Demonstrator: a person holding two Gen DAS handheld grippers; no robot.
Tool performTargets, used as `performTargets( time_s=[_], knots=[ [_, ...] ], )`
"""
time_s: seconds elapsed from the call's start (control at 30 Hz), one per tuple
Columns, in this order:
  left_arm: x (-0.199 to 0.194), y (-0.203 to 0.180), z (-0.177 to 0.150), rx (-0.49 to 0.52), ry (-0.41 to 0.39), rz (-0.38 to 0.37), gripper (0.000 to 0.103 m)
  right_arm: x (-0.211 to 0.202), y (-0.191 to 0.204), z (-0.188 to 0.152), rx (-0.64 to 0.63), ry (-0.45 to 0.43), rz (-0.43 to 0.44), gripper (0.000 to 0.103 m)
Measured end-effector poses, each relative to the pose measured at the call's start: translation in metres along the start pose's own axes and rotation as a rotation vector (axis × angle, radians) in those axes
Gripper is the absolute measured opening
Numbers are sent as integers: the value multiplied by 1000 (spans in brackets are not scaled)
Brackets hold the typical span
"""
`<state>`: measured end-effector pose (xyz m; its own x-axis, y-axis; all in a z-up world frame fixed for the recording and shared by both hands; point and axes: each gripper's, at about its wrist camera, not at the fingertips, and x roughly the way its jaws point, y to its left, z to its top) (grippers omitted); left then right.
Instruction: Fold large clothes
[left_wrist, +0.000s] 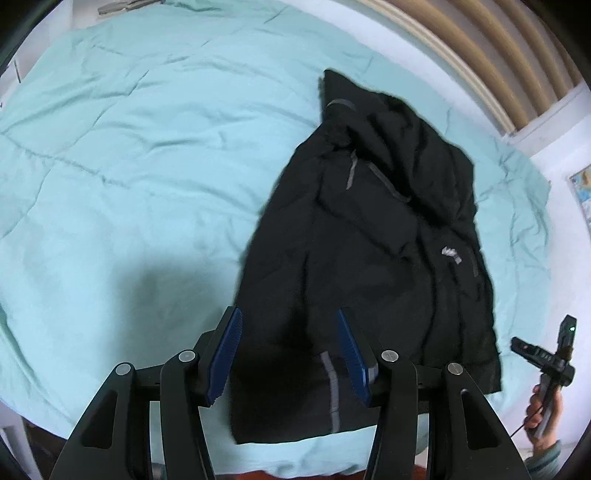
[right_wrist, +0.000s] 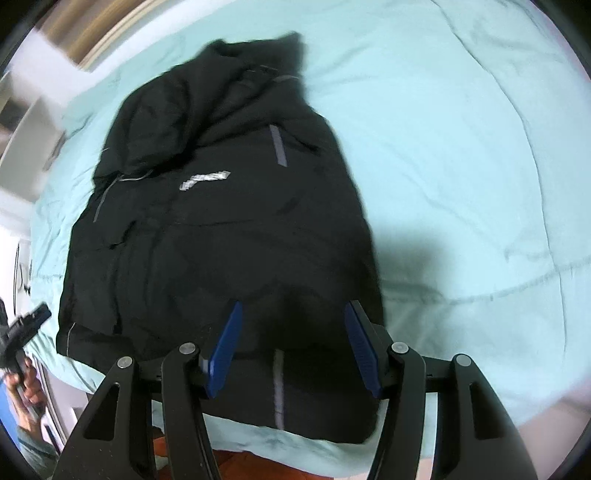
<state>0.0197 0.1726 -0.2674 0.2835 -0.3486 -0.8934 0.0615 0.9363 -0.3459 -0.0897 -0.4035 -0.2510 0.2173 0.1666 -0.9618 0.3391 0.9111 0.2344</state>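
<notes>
Left gripper (left_wrist: 288, 350) and right gripper (right_wrist: 293, 345), each at the bottom centre of its own view, stand with jaws apart and hold nothing above the near hem of a black jacket (left_wrist: 373, 236), rumpled, grey-striped, lying mid-frame on a pale green bedspread (left_wrist: 129, 155).

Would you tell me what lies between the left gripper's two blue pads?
In the left wrist view, the black jacket's hem with its grey strip lies below the open left gripper, unpinched.
</notes>
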Motion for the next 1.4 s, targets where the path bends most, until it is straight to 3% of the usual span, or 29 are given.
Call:
performTargets(
  time_s=[0.13, 0.2, 0.33, 0.57, 0.77, 0.83, 0.87, 1.03, 1.13, 1.2, 1.27, 1.33, 1.37, 1.4],
  knots=[
    [13, 15, -4, -39, 48, -23, 55, 15, -40, -14, 130, 45, 41, 61],
    [18, 24, -6, -81, 72, -85, 55, 24, -55, -20, 189, 75, 80, 61],
    [26, 40, -9, -154, 100, -142, 55, 42, -73, -34, 282, 121, 156, 67],
    [37, 59, -16, -254, 126, -200, 55, 59, -71, -47, 291, 171, 179, 68],
    [45, 46, -22, -195, 162, -214, 54, 64, -66, -51, 282, 190, 184, 69],
    [39, 37, -23, -149, 160, -258, 46, 57, -63, -52, 260, 178, 191, 58],
    [34, 31, -23, -117, 159, -294, 40, 54, -60, -53, 248, 172, 206, 42],
    [32, 16, -20, -70, 184, -365, 40, 44, -65, -60, 281, 158, 291, 40],
    [43, 16, -22, -81, 216, -349, 42, 52, -71, -66, 299, 196, 293, 49],
    [50, 18, -24, -103, 233, -349, 51, 56, -69, -67, 311, 201, 314, 68],
    [54, 23, -26, -128, 242, -356, 51, 58, -63, -66, 293, 197, 321, 68],
    [53, 21, -25, -118, 235, -343, 51, 58, -54, -63, 255, 193, 301, 62],
    [49, 19, -24, -100, 219, -334, 48, 54, -48, -60, 235, 181, 303, 42],
    [42, 13, -21, -78, 196, -343, 39, 50, -44, -57, 216, 171, 308, 38]
  ],
)
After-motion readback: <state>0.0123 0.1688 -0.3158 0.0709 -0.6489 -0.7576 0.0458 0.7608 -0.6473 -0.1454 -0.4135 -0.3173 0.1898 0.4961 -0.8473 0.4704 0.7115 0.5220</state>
